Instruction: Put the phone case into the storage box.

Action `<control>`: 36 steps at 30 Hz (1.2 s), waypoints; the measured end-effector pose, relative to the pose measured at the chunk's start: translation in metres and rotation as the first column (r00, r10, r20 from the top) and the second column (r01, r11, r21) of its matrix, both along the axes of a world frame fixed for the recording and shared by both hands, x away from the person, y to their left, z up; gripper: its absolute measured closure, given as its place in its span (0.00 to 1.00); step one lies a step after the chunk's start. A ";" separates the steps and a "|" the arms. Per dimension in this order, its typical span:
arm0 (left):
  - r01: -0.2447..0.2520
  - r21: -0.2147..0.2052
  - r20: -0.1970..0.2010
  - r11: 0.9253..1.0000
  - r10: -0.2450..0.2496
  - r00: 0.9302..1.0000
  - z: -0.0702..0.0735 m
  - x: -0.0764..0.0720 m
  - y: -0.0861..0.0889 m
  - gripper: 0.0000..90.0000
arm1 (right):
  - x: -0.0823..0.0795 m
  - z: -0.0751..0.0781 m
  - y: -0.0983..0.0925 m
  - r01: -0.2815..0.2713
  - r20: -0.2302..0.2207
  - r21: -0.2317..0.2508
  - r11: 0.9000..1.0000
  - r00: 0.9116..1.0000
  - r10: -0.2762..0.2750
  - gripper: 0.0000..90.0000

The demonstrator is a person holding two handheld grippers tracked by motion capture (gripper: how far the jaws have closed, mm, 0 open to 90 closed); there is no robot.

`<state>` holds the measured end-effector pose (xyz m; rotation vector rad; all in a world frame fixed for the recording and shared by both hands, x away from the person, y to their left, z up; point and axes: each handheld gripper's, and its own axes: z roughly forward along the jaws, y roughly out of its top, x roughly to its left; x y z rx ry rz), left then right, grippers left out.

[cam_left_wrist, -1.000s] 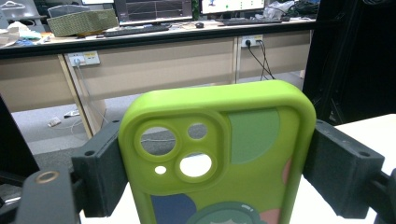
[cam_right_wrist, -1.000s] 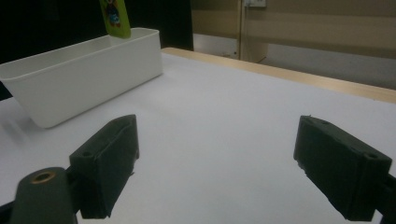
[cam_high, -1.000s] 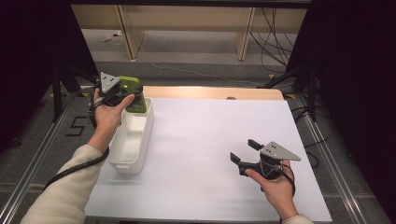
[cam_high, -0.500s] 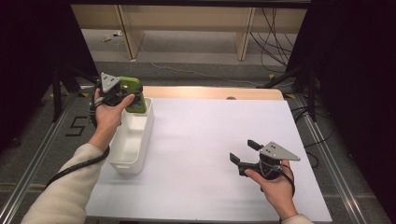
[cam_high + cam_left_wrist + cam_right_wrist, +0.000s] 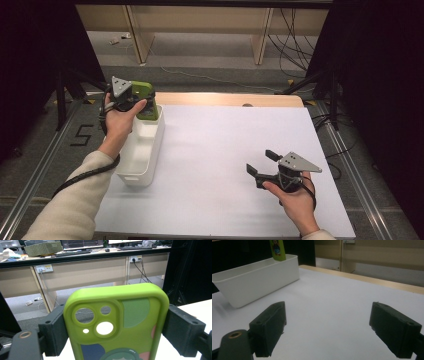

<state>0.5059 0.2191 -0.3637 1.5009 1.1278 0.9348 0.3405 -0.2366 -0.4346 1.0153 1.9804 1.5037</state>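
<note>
Two claws were held over the white counter, one in each hand. The left arm, in a pale sleeve, was stretched forward along the counter's left edge, and the left hand was wrapped around the left claw above the far end of the white bin. The left claw was clamped on the green phone case, its two black pads pressed against the case's long sides, as seen in the left gripper view, where the case stood upright between them with its camera cut-outs at the upper left. The lower end of the case was seen hanging just inside the far end of the bin in the right gripper view; whether it touched the bin's floor could not be told.

The right hand was held low near the counter's near right corner, well apart from the bin, with the right claw pointed toward the left and slightly away from the person. Its jaws were spread wide apart with nothing between them, and bare counter was seen beyond them in the right gripper view, with the bin farther off to the left.

Compared with a second earlier, almost nothing was changed: both hands were found in the same places, the case was kept gripped over the same end of the bin, and the right claw was left open as before.
</note>
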 end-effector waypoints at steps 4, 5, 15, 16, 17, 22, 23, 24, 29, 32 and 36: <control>-0.001 0.001 -0.004 1.000 0.001 1.000 -0.001 0.002 0.000 0.18 | 0.000 0.000 0.000 -0.001 0.000 -0.002 1.000 1.000 0.001 0.17; -0.002 -0.001 -0.006 1.000 0.002 1.000 -0.002 0.003 0.000 0.18 | 0.000 0.000 0.000 -0.001 0.000 -0.002 1.000 1.000 0.001 0.17; -0.007 0.003 -0.016 1.000 0.007 1.000 -0.004 0.008 0.002 0.18 | 0.000 -0.001 0.001 -0.002 -0.003 0.001 1.000 1.000 0.002 0.17; -0.005 0.001 -0.017 1.000 0.005 1.000 -0.005 0.009 0.002 0.18 | 0.000 -0.001 0.001 -0.002 -0.004 0.001 1.000 1.000 0.002 0.17; -0.005 0.002 -0.018 1.000 0.005 1.000 -0.005 0.009 0.001 0.18 | 0.000 -0.001 0.001 -0.002 -0.004 0.001 1.000 1.000 0.002 0.17; -0.005 0.010 -0.026 1.000 0.005 1.000 -0.007 0.013 0.000 0.18 | 0.000 -0.001 0.000 -0.002 -0.006 -0.001 1.000 1.000 0.001 0.17; -0.006 0.010 -0.027 1.000 0.007 1.000 -0.008 0.013 0.000 0.18 | 0.001 -0.001 0.000 -0.009 -0.005 0.005 1.000 1.000 0.009 0.17; -0.006 0.010 -0.027 1.000 0.007 1.000 -0.008 0.013 0.000 0.18 | 0.001 -0.001 0.000 -0.007 -0.007 0.003 1.000 1.000 0.007 0.17; -0.009 0.012 -0.034 1.000 0.010 0.999 -0.009 0.015 0.000 0.18 | 0.000 -0.001 0.000 -0.003 -0.008 0.002 1.000 1.000 0.003 0.17; -0.013 0.010 -0.038 1.000 0.014 0.999 -0.010 0.016 0.001 0.18 | 0.000 -0.001 0.000 -0.003 -0.008 -0.001 1.000 1.000 0.003 0.17; -0.014 0.011 -0.041 1.000 0.015 0.999 -0.011 0.017 0.001 0.18 | 0.000 -0.001 0.000 -0.005 -0.006 0.000 1.000 1.000 0.005 0.17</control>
